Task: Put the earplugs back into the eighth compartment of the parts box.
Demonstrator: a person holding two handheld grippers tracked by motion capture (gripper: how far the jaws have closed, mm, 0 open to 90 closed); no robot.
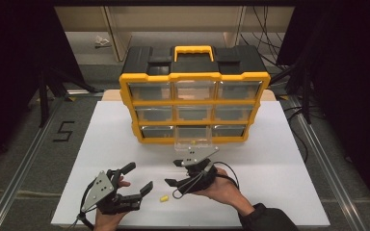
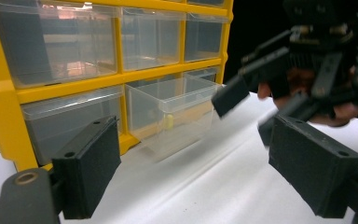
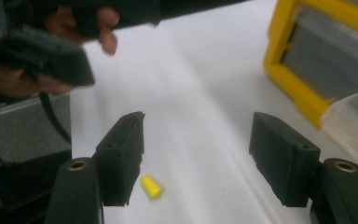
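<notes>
One small yellow cylindrical plug point(image 3: 152, 186) lies loose on the white table point(image 1: 279, 159) at 9 o'clock of the spread, empty right gripper point(image 3: 200, 161), the clear bottom-middle drawer point(image 2: 175, 112) already drawn out; pick-up and drop-in remain, left gripper point(image 1: 134, 179) likewise released.

The high view looked forward and down from above the person's side, taking in the whole white table point(image 1: 279, 159) and the yellow drawer cabinet point(image 1: 194, 107) at its far end. The left gripper view sat low and close, facing the cabinet point(image 2: 65, 88) front and its pulled-out clear drawer point(image 2: 177, 109). The right gripper view tilted down near the tabletop, sharing the small yellow plug point(image 3: 152, 186) with the high view point(image 1: 163, 198).
</notes>
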